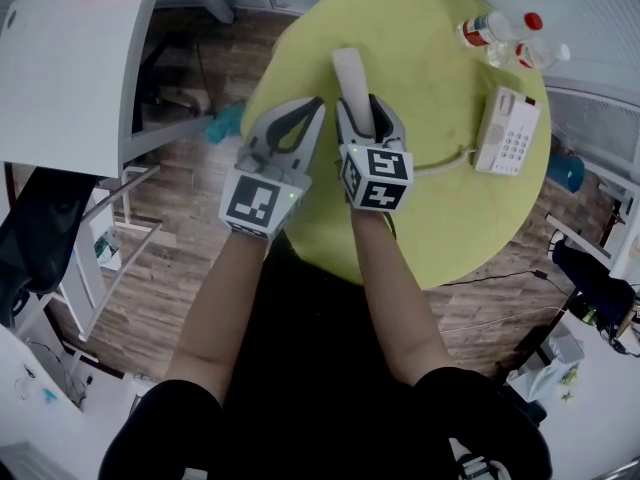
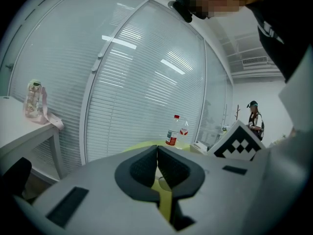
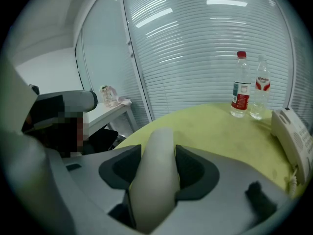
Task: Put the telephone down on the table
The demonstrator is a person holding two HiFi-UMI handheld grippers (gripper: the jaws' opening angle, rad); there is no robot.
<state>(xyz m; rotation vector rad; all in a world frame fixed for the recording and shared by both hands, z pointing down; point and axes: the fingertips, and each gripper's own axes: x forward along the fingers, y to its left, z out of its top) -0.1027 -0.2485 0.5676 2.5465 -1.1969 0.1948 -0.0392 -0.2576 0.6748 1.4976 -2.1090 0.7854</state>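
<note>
My right gripper (image 1: pixel 364 108) is shut on the cream telephone handset (image 1: pixel 352 76), which sticks out past the jaws over the round yellow-green table (image 1: pixel 430 48). In the right gripper view the handset (image 3: pixel 156 180) fills the gap between both pads of that gripper (image 3: pixel 159 153). The white telephone base (image 1: pixel 507 131) lies at the table's right side, and its curly cord (image 1: pixel 440 163) runs toward the handset. My left gripper (image 1: pixel 318 102) hovers beside the right one at the table's near-left edge, shut with nothing between its pads (image 2: pixel 157 149).
Two plastic water bottles (image 1: pixel 490 30) stand at the table's far right, beyond the base (image 3: pixel 293 136). A white desk (image 1: pixel 70 58) is at the upper left. A black chair (image 1: pixel 40 238) stands on the wooden floor at the left. A person (image 2: pixel 254 119) stands far off.
</note>
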